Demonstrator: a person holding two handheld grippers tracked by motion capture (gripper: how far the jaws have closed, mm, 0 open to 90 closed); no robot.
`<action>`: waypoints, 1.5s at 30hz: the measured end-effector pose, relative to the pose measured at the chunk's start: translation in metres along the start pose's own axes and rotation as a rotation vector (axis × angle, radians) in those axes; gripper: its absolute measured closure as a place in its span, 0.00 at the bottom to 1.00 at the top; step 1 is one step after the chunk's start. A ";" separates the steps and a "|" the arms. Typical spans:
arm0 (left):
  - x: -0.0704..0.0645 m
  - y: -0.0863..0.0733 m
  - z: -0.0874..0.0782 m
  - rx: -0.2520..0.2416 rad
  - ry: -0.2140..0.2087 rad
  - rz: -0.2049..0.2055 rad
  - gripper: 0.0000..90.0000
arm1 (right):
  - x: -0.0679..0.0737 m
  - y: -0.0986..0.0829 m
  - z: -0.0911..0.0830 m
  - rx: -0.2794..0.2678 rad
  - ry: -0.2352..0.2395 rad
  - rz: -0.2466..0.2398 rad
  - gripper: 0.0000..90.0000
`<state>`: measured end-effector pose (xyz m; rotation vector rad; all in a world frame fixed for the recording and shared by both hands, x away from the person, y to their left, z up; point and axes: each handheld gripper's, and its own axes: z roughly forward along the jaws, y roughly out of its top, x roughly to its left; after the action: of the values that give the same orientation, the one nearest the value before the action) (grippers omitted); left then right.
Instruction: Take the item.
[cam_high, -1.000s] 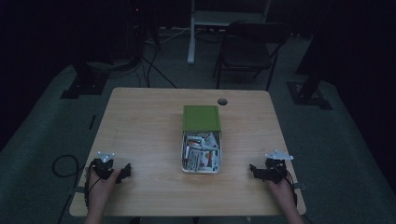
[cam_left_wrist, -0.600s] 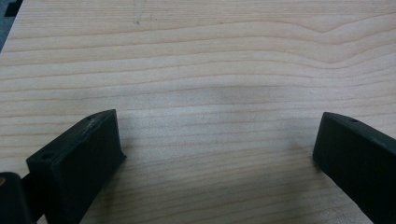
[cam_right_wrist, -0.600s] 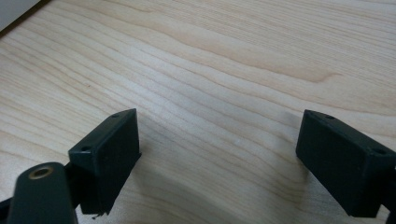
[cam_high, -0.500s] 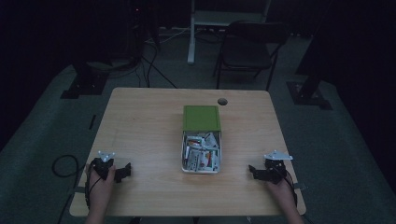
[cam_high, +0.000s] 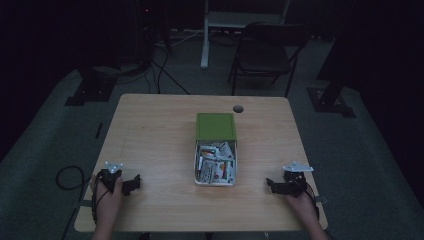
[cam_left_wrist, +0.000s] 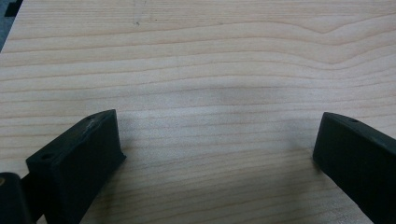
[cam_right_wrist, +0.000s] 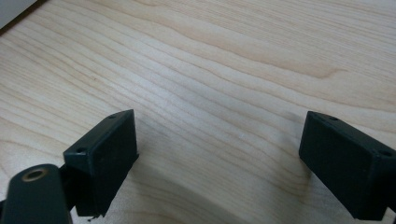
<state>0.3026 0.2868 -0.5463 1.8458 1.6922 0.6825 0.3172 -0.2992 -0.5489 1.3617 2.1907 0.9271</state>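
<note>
A metal tin (cam_high: 215, 165) with an open green lid (cam_high: 215, 126) sits mid-table, holding several small packets. My left gripper (cam_high: 135, 184) rests on the table near the front left corner, held by a hand, pointing right toward the tin. In the left gripper view its jaws stand wide apart over bare wood, left gripper (cam_left_wrist: 215, 154) open and empty. My right gripper (cam_high: 271, 185) rests near the front right, pointing left toward the tin. In the right gripper view the right gripper (cam_right_wrist: 219, 154) is open with nothing between its jaws.
The wooden table (cam_high: 155, 135) has a round cable hole (cam_high: 238, 108) at the back, behind the tin. A folding chair (cam_high: 265, 50) and stand legs are on the dark floor beyond the table. A cable loop (cam_high: 65, 177) lies left of the table.
</note>
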 end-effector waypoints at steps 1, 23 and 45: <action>0.000 0.000 0.000 0.001 0.003 -0.004 0.01 | 0.000 0.000 0.000 0.003 0.001 0.000 0.12; -0.001 0.000 0.001 0.002 0.006 -0.006 0.01 | 0.007 0.011 -0.003 0.059 0.033 0.051 0.13; -0.001 0.000 0.000 0.002 0.006 -0.004 0.01 | 0.027 0.056 -0.025 -0.031 0.111 0.043 0.14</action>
<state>0.3031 0.2860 -0.5464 1.8425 1.7005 0.6859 0.3247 -0.2663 -0.4917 1.3785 2.2256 1.0724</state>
